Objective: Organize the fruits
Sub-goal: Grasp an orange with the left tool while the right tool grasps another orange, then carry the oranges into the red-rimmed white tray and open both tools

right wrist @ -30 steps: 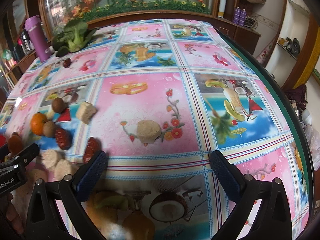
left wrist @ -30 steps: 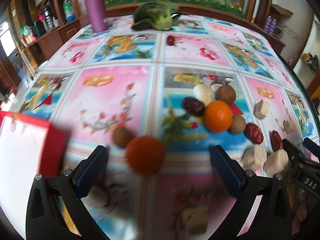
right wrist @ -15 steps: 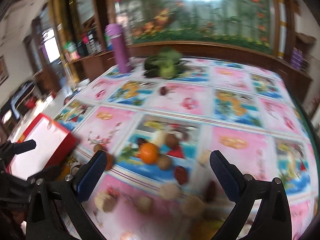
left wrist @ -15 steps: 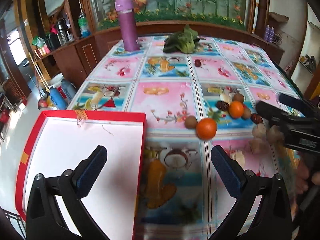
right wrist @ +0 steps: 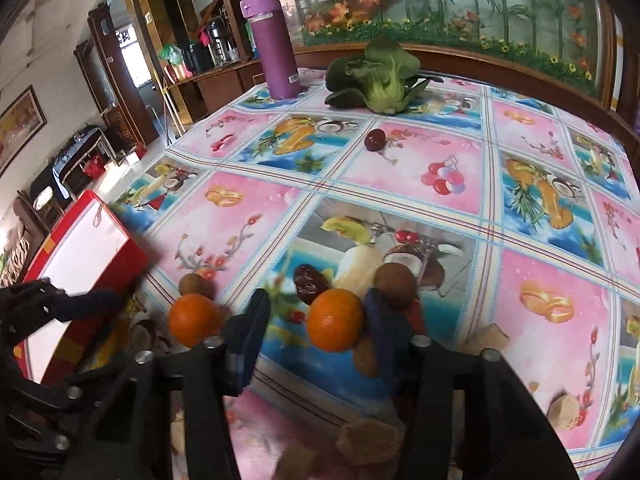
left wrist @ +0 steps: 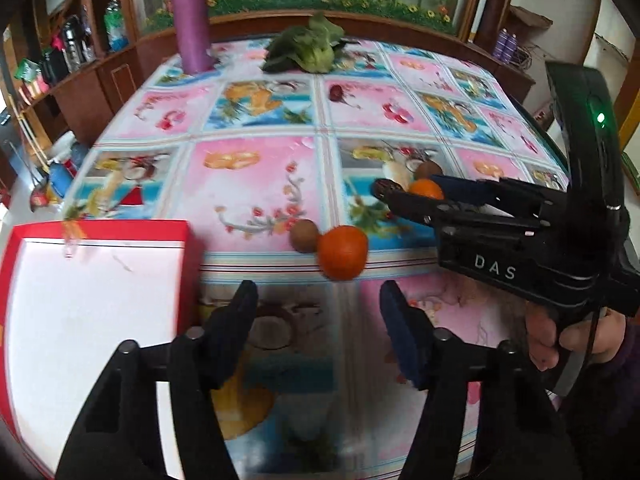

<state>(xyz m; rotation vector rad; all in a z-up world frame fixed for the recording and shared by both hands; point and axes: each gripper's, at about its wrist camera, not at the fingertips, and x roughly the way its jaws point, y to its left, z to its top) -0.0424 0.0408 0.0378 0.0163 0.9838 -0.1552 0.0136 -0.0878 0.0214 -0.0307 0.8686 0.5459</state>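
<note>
Glossy printed oilcloth covers the table (right wrist: 460, 168), the landmark here. At its near-left edge lies a red-rimmed white box (left wrist: 92, 312); at its far end stand a smooth purple flask (right wrist: 278, 46) and a leafy green cabbage (right wrist: 380, 76). On its near middle, a round orange (right wrist: 336, 320) sits among brown kiwis (right wrist: 394, 280), a wrinkled date (right wrist: 308, 282) and pale chunks; another orange (left wrist: 343, 252) touches a kiwi leftward. The right gripper (right wrist: 316, 320) brackets the first orange, fingers parted, not visibly clamping. The left gripper (left wrist: 316, 308) hangs parted, empty.

orange oranges (right wrist: 336, 320), brown kiwis (right wrist: 394, 282), red box (left wrist: 96, 304) with white inside, purple bottle (right wrist: 276, 48), pink-and-blue fruit-print tablecloth (right wrist: 400, 168)
</note>
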